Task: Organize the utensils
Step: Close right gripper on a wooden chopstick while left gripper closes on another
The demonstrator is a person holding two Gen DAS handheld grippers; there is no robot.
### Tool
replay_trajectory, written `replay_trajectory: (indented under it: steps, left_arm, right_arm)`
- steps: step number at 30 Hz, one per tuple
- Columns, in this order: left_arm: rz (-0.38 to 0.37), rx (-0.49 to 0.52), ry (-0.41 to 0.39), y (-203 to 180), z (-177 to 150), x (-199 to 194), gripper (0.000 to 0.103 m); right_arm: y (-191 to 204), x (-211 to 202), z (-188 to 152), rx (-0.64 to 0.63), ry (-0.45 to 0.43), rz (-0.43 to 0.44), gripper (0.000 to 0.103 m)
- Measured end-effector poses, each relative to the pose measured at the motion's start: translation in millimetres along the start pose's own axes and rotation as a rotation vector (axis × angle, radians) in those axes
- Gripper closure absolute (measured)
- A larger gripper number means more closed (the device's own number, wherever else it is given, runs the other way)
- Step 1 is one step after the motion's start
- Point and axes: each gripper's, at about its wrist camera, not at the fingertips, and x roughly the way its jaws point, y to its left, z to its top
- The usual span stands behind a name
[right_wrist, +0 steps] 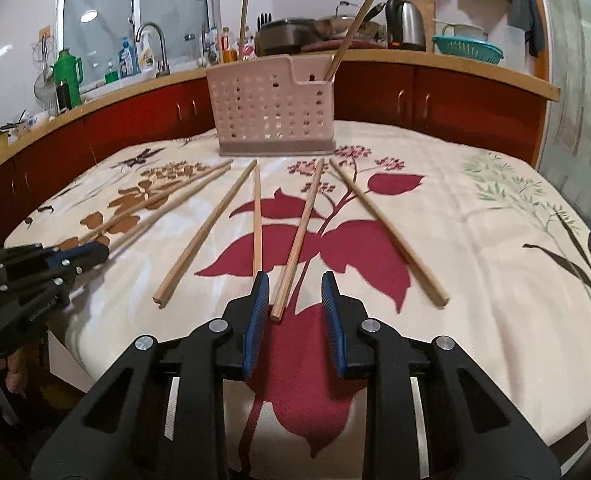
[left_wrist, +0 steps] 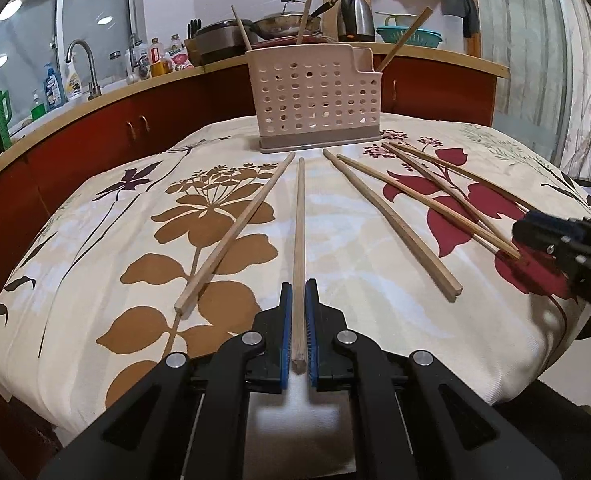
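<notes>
Several wooden chopsticks lie fanned out on the flowered tablecloth (left_wrist: 95, 240) in front of a pink perforated utensil holder (left_wrist: 313, 96), which holds three chopsticks upright. My left gripper (left_wrist: 298, 292) is closed around the near end of one chopstick (left_wrist: 298, 240), its blue pads touching or almost touching it. My right gripper (right_wrist: 295, 284) is open, with the near end of another chopstick (right_wrist: 295, 248) between its fingers, untouched. The holder also shows in the right wrist view (right_wrist: 271, 108). The right gripper shows at the right edge of the left wrist view (left_wrist: 551, 240).
A loose chopstick (left_wrist: 235, 232) lies left of the left gripper, another (left_wrist: 391, 224) to its right. Behind the table runs a red-cabinet counter (left_wrist: 135, 120) with a sink tap, bottles, wok and kettle (left_wrist: 357, 18). The table's near edge lies just under both grippers.
</notes>
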Motion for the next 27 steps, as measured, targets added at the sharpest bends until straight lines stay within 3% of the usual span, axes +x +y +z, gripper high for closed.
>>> replay_trajectory:
  steps: [7,17,20,27]
  left_arm:
    - [-0.003,-0.007,0.006,1.2,-0.1,1.0,0.096]
    - [-0.001,-0.007,0.007,1.9,0.5,1.5,0.096]
    - [0.0,-0.008,0.004,2.4,1.4,1.5,0.096]
    - [0.017,0.021,-0.042,0.1,9.3,-5.9,0.096]
  right_arm:
    - [-5.2,9.4,-4.4,-0.001,0.041,-0.03,0.091]
    - [-5.2,12.2,-4.5,-0.008,0.021,-0.033,0.09]
    - [-6.2,12.6,-4.6,-0.012,0.017,-0.039,0.096]
    - [-10.2,-3.3,-0.5,-0.009,-0.02,-0.05,0.097]
